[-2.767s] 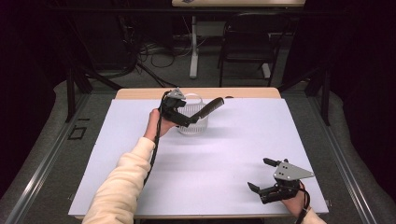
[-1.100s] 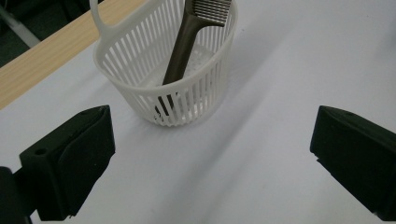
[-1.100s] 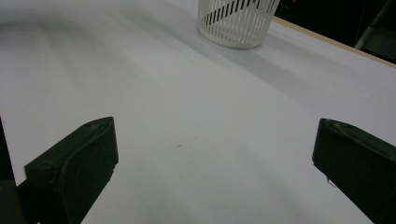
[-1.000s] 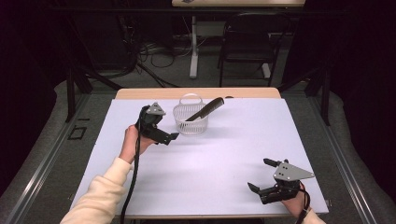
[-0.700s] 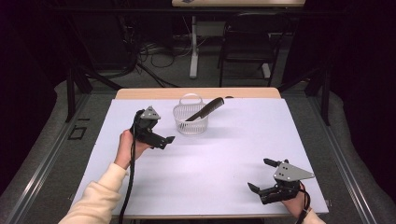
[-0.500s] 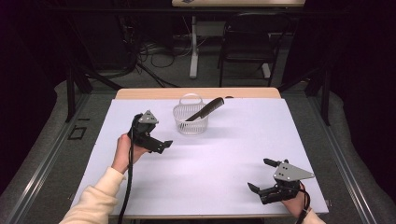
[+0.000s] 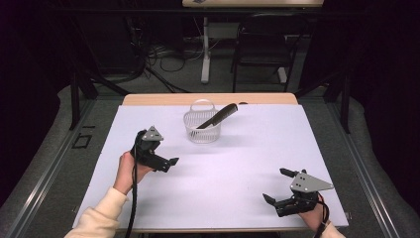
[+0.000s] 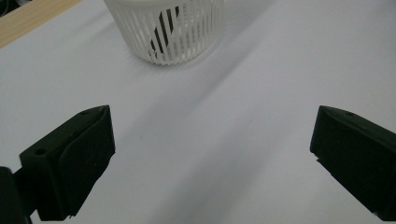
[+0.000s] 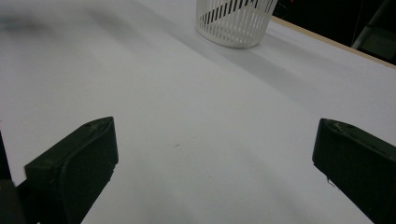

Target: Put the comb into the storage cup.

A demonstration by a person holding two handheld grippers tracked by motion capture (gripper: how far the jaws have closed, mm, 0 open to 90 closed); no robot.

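A white slatted basket [image 7: 202, 130] with a hoop handle stands at the back middle of the white-covered table [image 7: 233, 168]. A black comb [image 7: 218, 115] leans in it, its upper end sticking out over the rim to the right. My left gripper [image 7: 168, 162] hovers open in front of the basket and to its left, with nothing between its jaws. In the left gripper view the basket [image 8: 167, 29] is ahead, dark comb showing through the slats, and the left gripper [image 8: 212, 154] gapes wide. My right gripper [image 7: 276, 186] rests open near the front right corner; in its own view the right gripper [image 9: 215, 158] points at the distant basket [image 9: 233, 19].
A strip of bare wood [image 7: 163, 99] runs along the table's far edge. Behind the table, on the dark floor, are a chair [image 7: 265, 54], a white post [image 7: 205, 49] and loose cables [image 7: 148, 54].
My left gripper has left the basket and drawn back toward the front left, empty. The comb stays leaning in the basket. The right gripper has not moved.
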